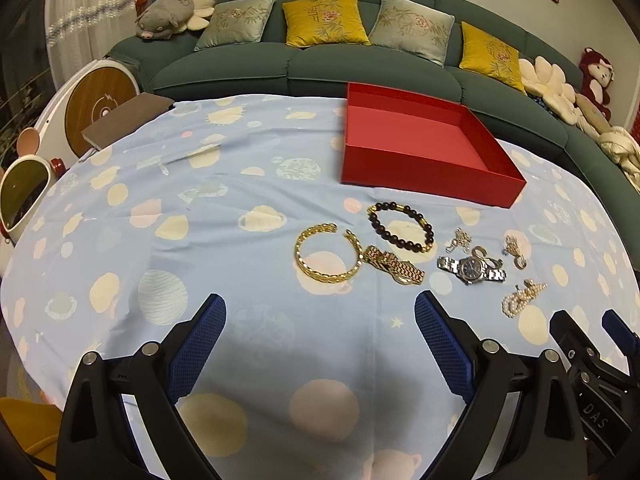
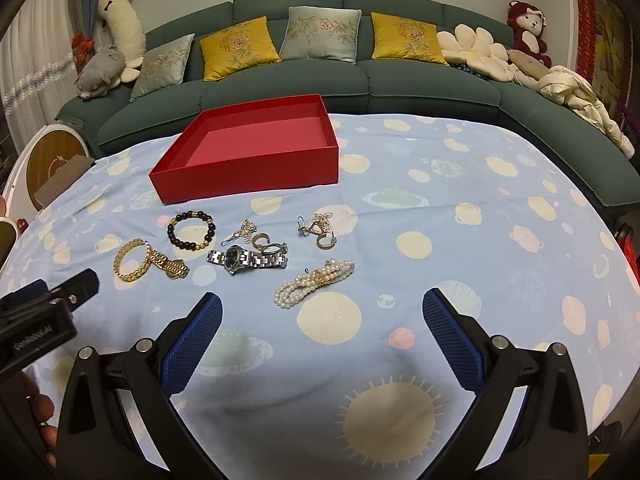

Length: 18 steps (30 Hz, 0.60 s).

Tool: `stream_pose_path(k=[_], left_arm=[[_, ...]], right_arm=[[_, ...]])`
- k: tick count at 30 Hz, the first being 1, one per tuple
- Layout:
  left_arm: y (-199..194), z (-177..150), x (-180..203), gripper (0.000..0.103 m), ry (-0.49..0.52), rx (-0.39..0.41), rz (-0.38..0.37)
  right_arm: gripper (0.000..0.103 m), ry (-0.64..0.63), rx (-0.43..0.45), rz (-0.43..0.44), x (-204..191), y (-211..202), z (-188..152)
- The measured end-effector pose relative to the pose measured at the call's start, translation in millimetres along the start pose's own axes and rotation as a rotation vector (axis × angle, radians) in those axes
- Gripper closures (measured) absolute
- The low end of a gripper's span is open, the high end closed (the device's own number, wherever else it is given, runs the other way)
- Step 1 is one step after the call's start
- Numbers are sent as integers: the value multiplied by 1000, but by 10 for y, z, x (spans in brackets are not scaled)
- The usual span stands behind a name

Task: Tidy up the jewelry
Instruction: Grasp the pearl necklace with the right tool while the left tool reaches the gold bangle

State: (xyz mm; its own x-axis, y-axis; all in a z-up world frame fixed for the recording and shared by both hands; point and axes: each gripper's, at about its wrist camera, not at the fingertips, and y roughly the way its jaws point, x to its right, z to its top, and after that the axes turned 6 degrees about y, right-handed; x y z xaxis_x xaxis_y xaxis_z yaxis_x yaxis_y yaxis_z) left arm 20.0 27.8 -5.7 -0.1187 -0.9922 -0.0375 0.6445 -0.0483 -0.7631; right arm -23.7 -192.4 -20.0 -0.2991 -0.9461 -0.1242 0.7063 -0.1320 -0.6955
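Note:
An empty red box [image 1: 416, 136] [image 2: 256, 140] sits at the far side of the table. In front of it lie a gold bangle [image 1: 326, 254] [image 2: 130, 266], a gold watch [image 1: 394, 266] [image 2: 168, 265], a dark bead bracelet [image 1: 400, 226] [image 2: 191, 230], a silver watch [image 1: 472, 270] [image 2: 246, 260], a pearl bracelet [image 1: 522, 296] [image 2: 314, 282] and small silver pieces [image 2: 316, 228]. My left gripper [image 1: 320, 312] is open, empty, just short of the gold bangle. My right gripper [image 2: 322, 308] is open, empty, just short of the pearls.
A light blue cloth [image 2: 460, 220] with planet prints covers the table. A green sofa [image 2: 360, 76] with cushions and plush toys runs behind it. A brown notebook [image 1: 126, 118] lies at the far left corner. White round gadgets [image 1: 24, 192] stand off the left edge.

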Motion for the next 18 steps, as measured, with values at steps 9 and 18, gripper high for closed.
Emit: stream_pose_path(k=[9,18], left_arm=[[192,39,-278,10,-35,3,-3],[333,45,-430,10,-30,-5,-7]], right_arm=[[32,3,-92,2,-82,452,-6],[42,49,-133,12,-8,668,-9]])
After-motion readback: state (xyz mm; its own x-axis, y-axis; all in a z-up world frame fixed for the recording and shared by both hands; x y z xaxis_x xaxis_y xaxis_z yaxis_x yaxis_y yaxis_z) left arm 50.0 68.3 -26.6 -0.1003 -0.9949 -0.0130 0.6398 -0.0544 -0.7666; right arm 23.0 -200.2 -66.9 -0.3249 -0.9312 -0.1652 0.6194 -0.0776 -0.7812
